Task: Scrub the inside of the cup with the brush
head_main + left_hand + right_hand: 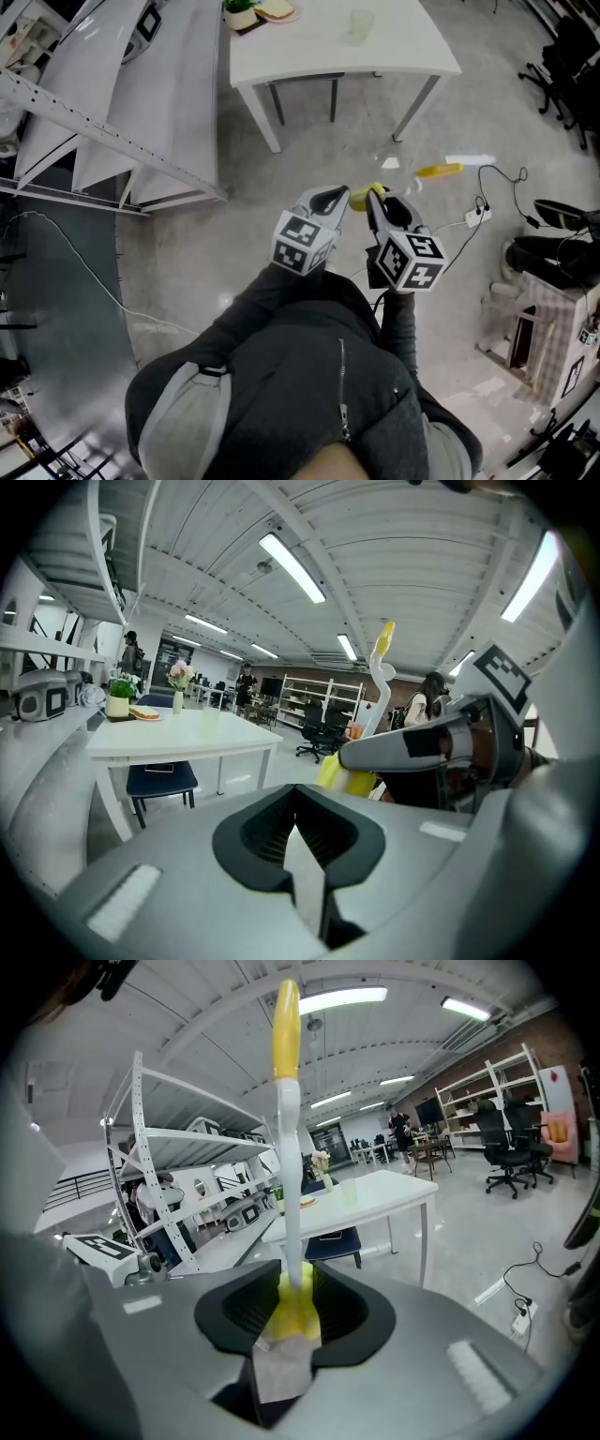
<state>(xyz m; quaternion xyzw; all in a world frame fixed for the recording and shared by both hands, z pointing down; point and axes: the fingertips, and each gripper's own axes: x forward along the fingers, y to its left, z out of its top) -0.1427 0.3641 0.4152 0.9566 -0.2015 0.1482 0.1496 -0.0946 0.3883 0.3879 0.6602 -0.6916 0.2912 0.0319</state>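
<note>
— What stands ahead of you?
— You face a white rectangular bench (403, 52) on the grey concrete floor (234, 206). Near its left end, a small green potted plant (240, 11) sits just beside a plate of toast (277, 11). A dark blue chair (161, 780) is tucked under it.
— And at your sides?
— A white metal shelving rack (112, 112) is on your left. On your right, a white power strip (475, 217) lies on the floor, with black office chairs (511, 1143) farther off.

Your left gripper (330, 200) sits closed on nothing, just beside your right gripper (379, 197). That one clamps the brush (287, 1101); both tilt slightly down.
</note>
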